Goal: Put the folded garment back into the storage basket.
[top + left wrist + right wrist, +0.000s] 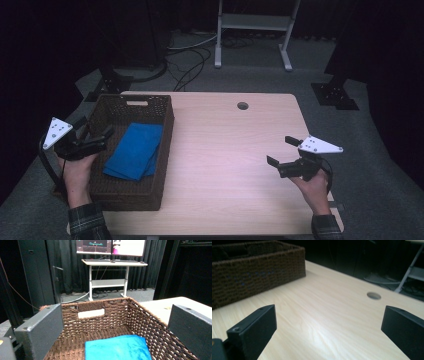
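Left gripper (pixel 95 140): jaws spread, empty, at the basket's (pixel 165 150) left rim.
Right gripper (pixel 282 155): spread, empty, over bare table (pixel 225 150).
Cloth (pixel 135 150): folded flat in the basket.
Risk: I judge my jaw may snag the weave, or pinch one layer and unfold it.

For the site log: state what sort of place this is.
Probably a lab or recording studio. Black curtains close off the room, a standing desk with monitors stands behind, and cables trail over grey carpet beyond the wooden table.
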`<action>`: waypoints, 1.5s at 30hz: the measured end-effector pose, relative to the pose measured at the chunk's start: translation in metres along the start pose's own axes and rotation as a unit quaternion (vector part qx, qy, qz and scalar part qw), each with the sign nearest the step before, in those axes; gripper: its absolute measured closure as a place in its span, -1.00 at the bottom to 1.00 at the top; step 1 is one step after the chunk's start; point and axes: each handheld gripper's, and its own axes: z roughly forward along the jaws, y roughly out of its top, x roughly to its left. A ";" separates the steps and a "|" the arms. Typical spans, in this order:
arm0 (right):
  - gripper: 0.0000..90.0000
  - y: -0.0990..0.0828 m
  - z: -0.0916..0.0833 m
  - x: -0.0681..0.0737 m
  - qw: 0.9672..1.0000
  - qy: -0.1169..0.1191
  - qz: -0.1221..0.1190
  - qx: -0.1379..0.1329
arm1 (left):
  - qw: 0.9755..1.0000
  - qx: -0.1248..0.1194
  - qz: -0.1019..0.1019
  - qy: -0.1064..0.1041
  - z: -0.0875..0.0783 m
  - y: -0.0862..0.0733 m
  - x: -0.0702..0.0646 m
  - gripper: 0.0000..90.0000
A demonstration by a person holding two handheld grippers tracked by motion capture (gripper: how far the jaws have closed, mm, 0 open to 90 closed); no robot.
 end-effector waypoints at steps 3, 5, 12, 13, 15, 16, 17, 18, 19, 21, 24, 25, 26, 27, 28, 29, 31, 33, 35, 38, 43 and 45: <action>-1.00 -0.011 -0.002 -0.001 1.000 -0.003 0.004 0.019 | 1.000 0.000 0.000 -0.001 0.000 0.000 0.000 -1.00; -1.00 -0.020 -0.003 -0.002 0.999 -0.007 0.005 0.037 | 1.000 -0.001 0.000 -0.001 0.000 0.000 -0.001 -1.00; -1.00 -0.041 -0.014 -0.008 0.998 -0.019 0.021 0.062 | 1.000 -0.002 0.001 -0.001 0.000 0.000 -0.001 -1.00; -1.00 -0.045 -0.016 -0.009 0.997 -0.022 0.024 0.066 | 1.000 -0.002 0.001 -0.001 0.000 0.000 -0.001 -1.00; -1.00 -0.056 -0.020 -0.011 0.996 -0.028 0.028 0.082 | 1.000 -0.002 0.001 -0.001 0.000 0.000 -0.001 -1.00; -1.00 -0.059 -0.020 -0.011 0.995 -0.030 0.029 0.087 | 1.000 -0.002 0.001 0.000 0.000 0.000 -0.001 -1.00; -1.00 -0.062 -0.021 -0.011 0.994 -0.033 0.031 0.096 | 1.000 -0.002 0.001 0.000 0.000 0.000 -0.001 -1.00; -1.00 -0.066 -0.022 -0.011 0.994 -0.035 0.031 0.102 | 1.000 -0.002 0.001 0.000 0.000 0.000 -0.001 -1.00; -1.00 -0.070 -0.023 -0.011 0.993 -0.037 0.032 0.109 | 1.000 -0.001 0.002 0.000 0.000 0.000 -0.001 -1.00; -1.00 -0.077 -0.025 -0.012 0.991 -0.043 0.035 0.123 | 1.000 -0.001 0.002 0.000 0.000 0.000 -0.001 -1.00; -1.00 -0.087 -0.028 -0.010 0.988 -0.051 0.034 0.145 | 1.000 -0.001 0.003 0.001 0.000 0.001 -0.002 -1.00; -1.00 -0.090 -0.028 -0.010 0.986 -0.052 0.034 0.152 | 1.000 -0.001 0.004 0.001 0.000 0.001 -0.002 -1.00; -1.00 -0.092 -0.029 -0.010 0.985 -0.053 0.034 0.158 | 1.000 -0.001 0.004 0.000 0.000 0.001 -0.002 -1.00; -1.00 -0.095 -0.029 -0.010 0.984 -0.052 0.036 0.164 | 1.000 -0.001 0.004 0.000 0.000 0.001 -0.002 -1.00; -1.00 -0.097 -0.029 -0.010 0.983 -0.054 0.036 0.172 | 1.000 -0.001 0.004 -0.001 0.000 0.001 -0.003 -1.00; -1.00 -0.099 -0.030 -0.009 0.982 -0.057 0.035 0.179 | 1.000 0.000 0.004 -0.001 0.001 0.000 -0.003 -1.00; -1.00 -0.103 -0.030 -0.009 0.979 -0.062 0.031 0.192 | 1.000 0.000 0.005 0.000 0.001 0.001 -0.003 -1.00; -1.00 -0.105 -0.030 -0.008 0.977 -0.066 0.029 0.200 | 1.000 0.000 0.004 0.000 0.000 0.001 -0.003 -1.00; -1.00 -0.106 -0.029 -0.008 0.976 -0.067 0.031 0.207 | 1.000 -0.001 0.004 0.000 0.000 0.001 -0.003 -1.00; -1.00 -0.109 -0.029 -0.008 0.973 -0.067 0.031 0.218 | 1.000 -0.001 0.004 -0.001 0.000 0.001 -0.004 -1.00; -1.00 -0.111 -0.028 -0.010 0.973 -0.059 0.043 0.219 | 1.000 -0.002 0.006 -0.002 0.000 0.003 -0.007 -1.00; -1.00 -0.111 -0.028 -0.010 0.973 -0.059 0.044 0.219 | 1.000 -0.005 0.007 -0.004 -0.001 0.005 -0.010 -1.00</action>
